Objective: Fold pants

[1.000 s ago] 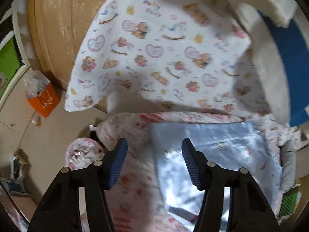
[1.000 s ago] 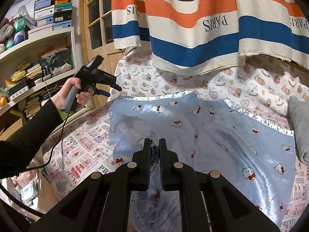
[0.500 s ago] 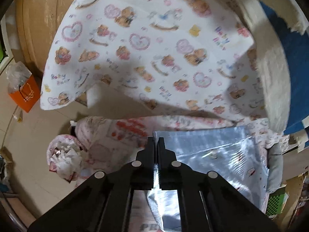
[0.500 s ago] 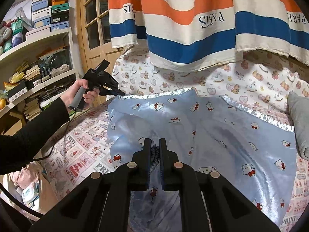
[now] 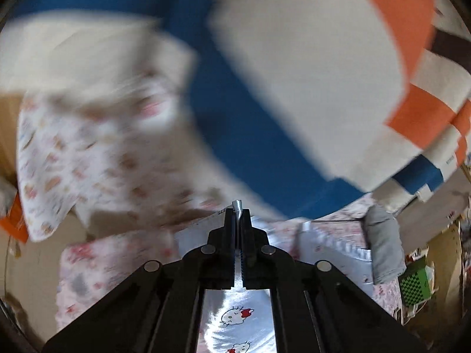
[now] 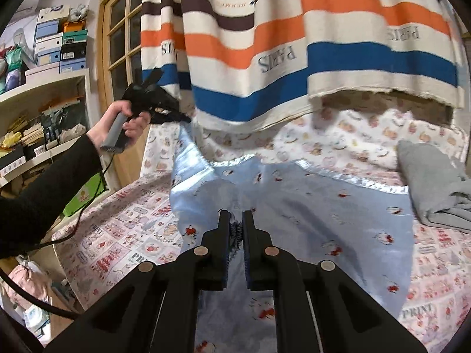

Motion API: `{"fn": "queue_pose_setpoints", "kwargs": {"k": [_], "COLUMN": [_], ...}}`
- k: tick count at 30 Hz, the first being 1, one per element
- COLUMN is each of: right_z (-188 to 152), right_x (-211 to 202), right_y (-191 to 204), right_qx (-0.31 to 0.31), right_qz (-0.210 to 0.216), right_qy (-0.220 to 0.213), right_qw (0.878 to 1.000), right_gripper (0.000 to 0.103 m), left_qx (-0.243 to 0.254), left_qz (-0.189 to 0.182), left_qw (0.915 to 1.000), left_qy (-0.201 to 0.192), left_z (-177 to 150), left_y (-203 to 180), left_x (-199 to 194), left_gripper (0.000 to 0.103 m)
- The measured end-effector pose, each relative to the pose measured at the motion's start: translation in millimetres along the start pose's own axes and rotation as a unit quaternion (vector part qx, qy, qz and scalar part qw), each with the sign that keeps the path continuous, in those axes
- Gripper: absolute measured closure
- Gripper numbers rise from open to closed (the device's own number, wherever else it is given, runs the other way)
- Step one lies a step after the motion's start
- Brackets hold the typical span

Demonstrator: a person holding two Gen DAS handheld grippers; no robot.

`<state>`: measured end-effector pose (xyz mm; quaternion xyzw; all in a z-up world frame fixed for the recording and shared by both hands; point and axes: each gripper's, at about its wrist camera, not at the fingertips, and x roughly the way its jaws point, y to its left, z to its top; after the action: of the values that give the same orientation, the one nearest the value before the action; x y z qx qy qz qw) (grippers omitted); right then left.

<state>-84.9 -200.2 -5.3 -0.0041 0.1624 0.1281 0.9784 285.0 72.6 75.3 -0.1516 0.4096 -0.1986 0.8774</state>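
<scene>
hanging striped blanket (image 6: 294, 44) above pants (image 6: 323, 206)

1. The pants (image 6: 318, 206), pale blue satin printed with small cartoon cats with red bows, lie spread across the bed (image 6: 123, 235), shiny waistband toward its far edge.
2. One far corner is raised off the bed near its left edge, pulled into a taut peak.
3. A near fold is bunched up at the middle of the bed's near edge.
</scene>
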Motion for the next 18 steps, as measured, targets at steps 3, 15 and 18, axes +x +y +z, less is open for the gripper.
{"fn": "queue_pose_setpoints", "kwargs": {"k": [3,15,18], "right_z": [-3,-57,-70], "right_x": [-16,-72,-82], "right_y": [-4,-32,-37], "right_qx": [0.001,0.029,0.037], "right_qz": [-0.006,-0.060,-0.074], "right_qy": [-0.011,0.033,0.038], "right_qw": [1.000,0.997,0.996], "right_gripper": [0.095,0.095,0.095], "left_qx": [0.017,0.082,0.097], "left_qz": [-0.015,-0.087,-0.101], "left_qw": [0.9997,0.9913,0.9877], "left_qy": [0.005,0.055,0.071], "left_z": [9,4,-8], "left_y": [-40,-198,-234], "left_x": [11,89,104], "left_gripper": [0.101,0.101,0.101]}}
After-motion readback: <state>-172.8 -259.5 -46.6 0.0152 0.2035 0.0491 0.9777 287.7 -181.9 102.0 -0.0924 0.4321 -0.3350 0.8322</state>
